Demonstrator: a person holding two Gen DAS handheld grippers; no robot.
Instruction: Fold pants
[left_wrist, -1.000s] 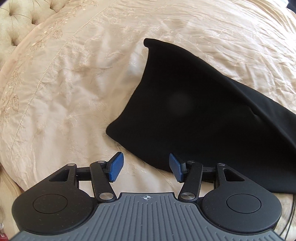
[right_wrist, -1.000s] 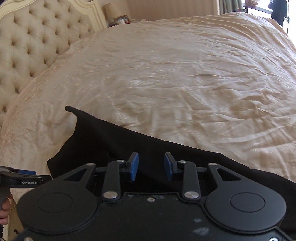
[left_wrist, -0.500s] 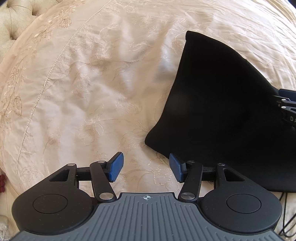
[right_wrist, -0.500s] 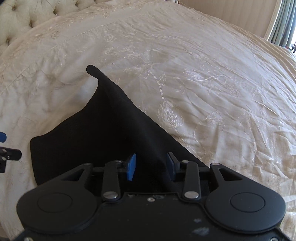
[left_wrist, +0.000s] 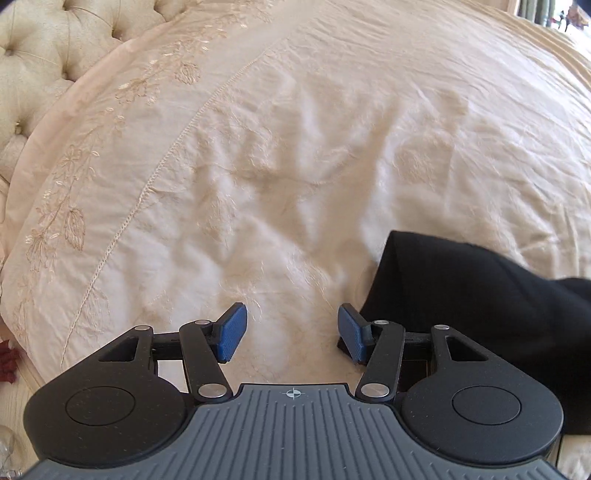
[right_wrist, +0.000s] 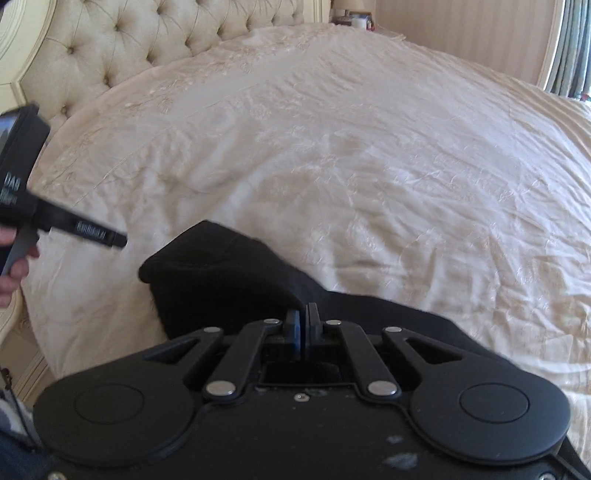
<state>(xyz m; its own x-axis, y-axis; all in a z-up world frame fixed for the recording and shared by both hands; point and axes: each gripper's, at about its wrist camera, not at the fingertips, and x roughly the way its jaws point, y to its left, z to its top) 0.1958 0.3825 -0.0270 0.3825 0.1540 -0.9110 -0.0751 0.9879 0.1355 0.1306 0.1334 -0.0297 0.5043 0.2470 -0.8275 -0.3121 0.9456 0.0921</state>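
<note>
Black pants (left_wrist: 480, 295) lie on a cream embroidered bedspread (left_wrist: 295, 147). In the left wrist view they are at the lower right. My left gripper (left_wrist: 291, 332) is open and empty over bare bedspread, its right finger next to the pants' edge. In the right wrist view my right gripper (right_wrist: 303, 328) is shut on a raised fold of the pants (right_wrist: 236, 273), which bunch up ahead of the fingers. The left gripper's body (right_wrist: 55, 221) shows at the left edge there.
A tufted cream headboard (right_wrist: 129, 44) stands at the far left. The bed's near edge and frame (right_wrist: 22, 332) run along the lower left. A nightstand with small items (right_wrist: 351, 18) is at the back. Curtains (right_wrist: 572, 48) hang at the far right.
My right gripper has shut on the pants and lifted a fold. My left gripper has moved left off the pants, so they now sit at its right.
</note>
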